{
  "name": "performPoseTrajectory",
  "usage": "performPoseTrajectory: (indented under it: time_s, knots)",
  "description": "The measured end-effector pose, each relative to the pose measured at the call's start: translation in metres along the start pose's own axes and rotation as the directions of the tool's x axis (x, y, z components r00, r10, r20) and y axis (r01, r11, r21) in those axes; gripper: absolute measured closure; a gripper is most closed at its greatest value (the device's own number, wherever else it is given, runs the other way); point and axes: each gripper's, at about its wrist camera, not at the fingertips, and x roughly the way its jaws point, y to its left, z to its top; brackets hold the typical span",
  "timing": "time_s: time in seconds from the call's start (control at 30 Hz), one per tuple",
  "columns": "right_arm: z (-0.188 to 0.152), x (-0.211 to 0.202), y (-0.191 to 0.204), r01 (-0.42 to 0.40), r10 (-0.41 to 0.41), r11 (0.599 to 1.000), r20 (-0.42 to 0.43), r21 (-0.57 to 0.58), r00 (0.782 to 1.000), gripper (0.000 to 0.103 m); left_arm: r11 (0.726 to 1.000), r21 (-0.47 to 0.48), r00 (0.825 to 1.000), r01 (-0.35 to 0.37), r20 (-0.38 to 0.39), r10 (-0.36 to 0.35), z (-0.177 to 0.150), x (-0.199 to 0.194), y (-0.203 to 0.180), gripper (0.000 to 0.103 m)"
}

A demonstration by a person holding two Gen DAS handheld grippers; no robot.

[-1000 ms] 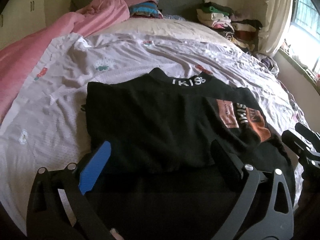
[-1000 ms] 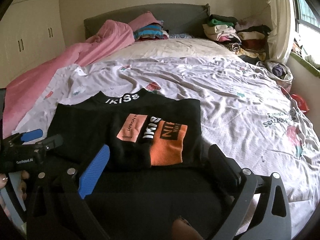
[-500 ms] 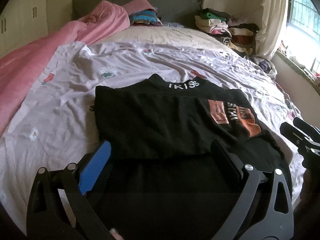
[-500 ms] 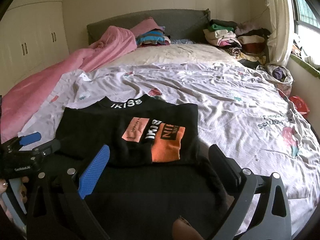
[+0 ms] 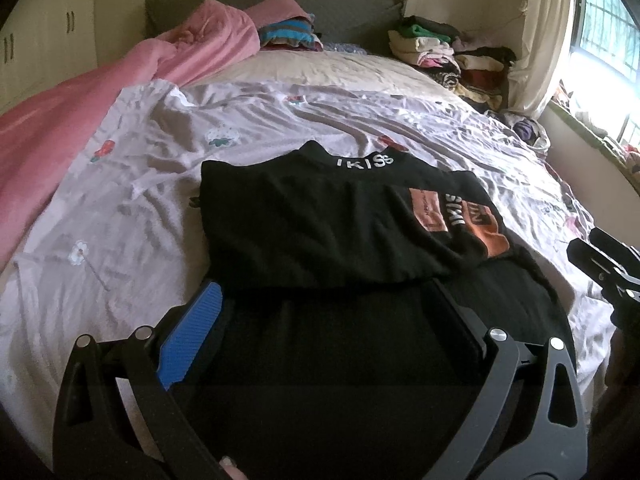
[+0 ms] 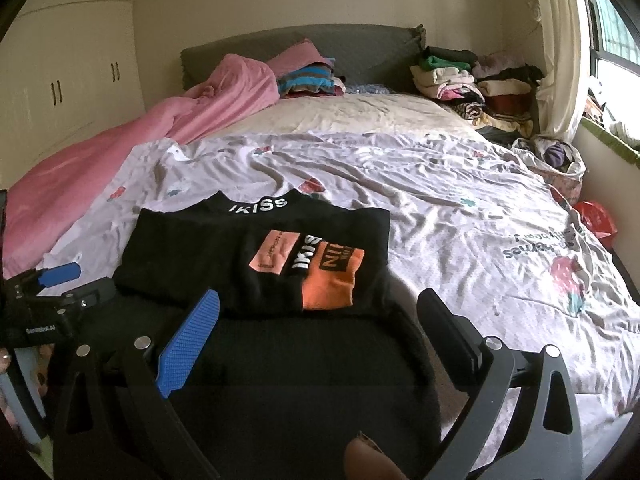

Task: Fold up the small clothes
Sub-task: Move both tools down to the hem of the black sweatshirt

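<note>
Black shirt (image 5: 320,232): partly folded on the floral bedsheet (image 5: 120,200), centre of frame, sleeves laid across.
Left gripper (image 5: 324,312): fingers spread wide, holding nothing, over the shirt's near hem.
Right gripper (image 6: 320,312): likewise wide apart, empty, lower centre.

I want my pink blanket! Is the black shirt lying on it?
Apart. The left wrist view shows pale floral sheet between the black shirt and pink blanket.
</note>
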Motion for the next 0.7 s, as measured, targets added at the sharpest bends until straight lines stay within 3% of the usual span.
performPoseTrajectory:
  time_s: [0.7]
  knots:
    - [-0.022,-0.029,-0.014,0.006,-0.006,1.0,-0.013,-0.013,1.0,0.004,0.998,-0.047,0.998,-0.04,-0.059,0.037,-0.028,-0.027,0.03,0.01]
